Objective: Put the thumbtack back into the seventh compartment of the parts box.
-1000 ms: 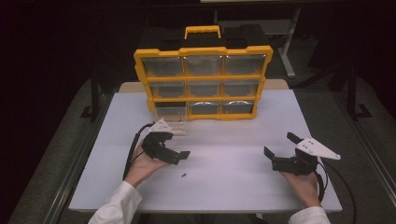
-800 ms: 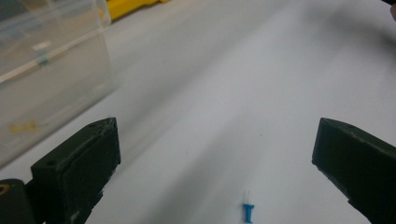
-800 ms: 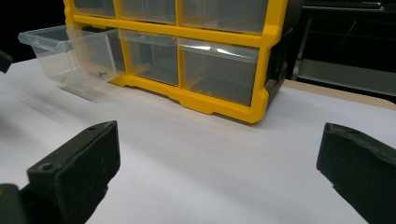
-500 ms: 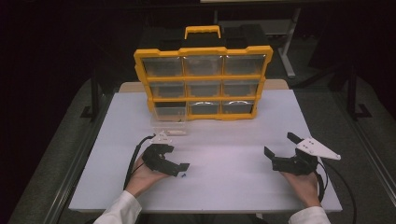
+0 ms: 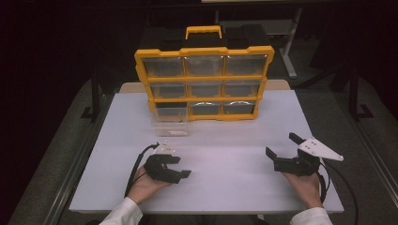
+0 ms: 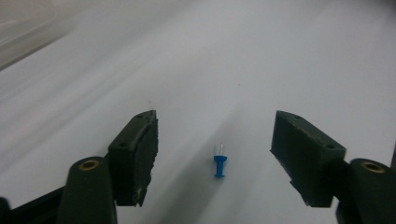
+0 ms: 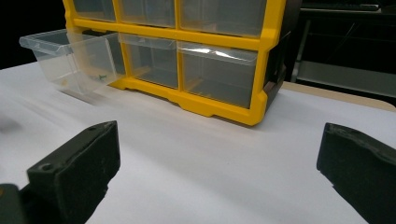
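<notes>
A small blue plastic push pin [image 6: 219, 165] with a thin metal point lies flat on the smooth white tabletop [image 5: 225, 140], between the two blocky black fingers [image 6: 135, 156] of the left gripper [image 6: 217, 156]. Those fingers have just been closing around it, yet both rough-edged pads are clear of the pin. The right gripper [image 5: 281, 152] rests low at the tabletop's right side, its fingers spread wide with nothing between them. Behind stands a yellow-framed organizer [image 5: 204, 82] of clear plastic drawers; one clear drawer [image 5: 170, 125] sits pulled out at its lower left corner
</notes>
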